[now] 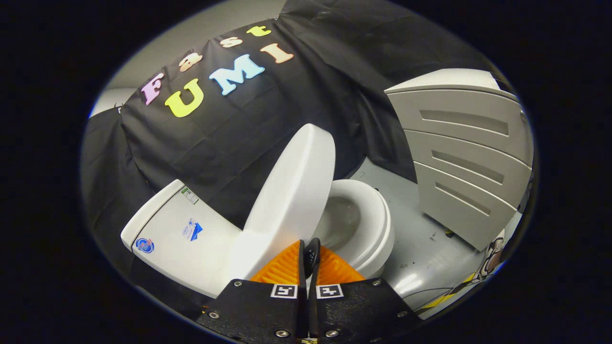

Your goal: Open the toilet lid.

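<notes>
The tongs (308,248) have their two fingers pressed together, with only a thin dark slit between them and nothing visibly pinched there. Their tips lie right at the lower edge of the toilet lid (294,184), which looks to be touching them or very nearly so; whether the fingers actually bear on it cannot be told.

The lid rises straight ahead of the tips, raised most of the way and leaning back toward the tank (179,229), which sits to the left of the fingers with a few stickers on its top. Just to the right of the tips and slightly beyond them, the seat ring and bowl (361,222) lie uncovered, the white rim curving around a shadowed hollow.

Farther right, well apart from the toilet, stands a grey cabinet (466,155) with slotted drawer fronts, tilted in this view. It rests on a grey floor (420,258) that shows a few dark specks. Beyond the lid and tank hangs the booth's black cloth wall (229,138).
</notes>
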`<state>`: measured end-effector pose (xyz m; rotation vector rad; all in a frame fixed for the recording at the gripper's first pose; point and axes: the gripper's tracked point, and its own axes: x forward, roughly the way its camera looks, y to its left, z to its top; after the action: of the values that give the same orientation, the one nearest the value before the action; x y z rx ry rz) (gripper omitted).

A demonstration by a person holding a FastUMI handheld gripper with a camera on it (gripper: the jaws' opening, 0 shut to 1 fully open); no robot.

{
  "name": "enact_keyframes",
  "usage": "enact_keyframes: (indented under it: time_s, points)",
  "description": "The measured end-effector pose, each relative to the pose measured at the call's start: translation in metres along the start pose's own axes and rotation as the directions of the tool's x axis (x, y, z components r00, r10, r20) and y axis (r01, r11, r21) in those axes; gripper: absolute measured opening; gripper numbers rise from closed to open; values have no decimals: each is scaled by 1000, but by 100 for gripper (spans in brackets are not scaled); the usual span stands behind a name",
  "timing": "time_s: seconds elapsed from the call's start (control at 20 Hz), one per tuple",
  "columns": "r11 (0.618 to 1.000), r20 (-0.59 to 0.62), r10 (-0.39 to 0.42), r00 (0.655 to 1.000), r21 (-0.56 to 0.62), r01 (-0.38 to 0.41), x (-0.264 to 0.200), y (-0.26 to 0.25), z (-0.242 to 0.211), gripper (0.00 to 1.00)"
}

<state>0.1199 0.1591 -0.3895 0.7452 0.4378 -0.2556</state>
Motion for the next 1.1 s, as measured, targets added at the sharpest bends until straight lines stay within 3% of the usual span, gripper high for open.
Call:
enact_keyframes:
  time_s: [0.5,1.1]
  points:
    - [996,-2,-14,1000,-84,13,-17,38,16,0]
    - [972,28,-94,995,-213,98,-27,72,23,0]
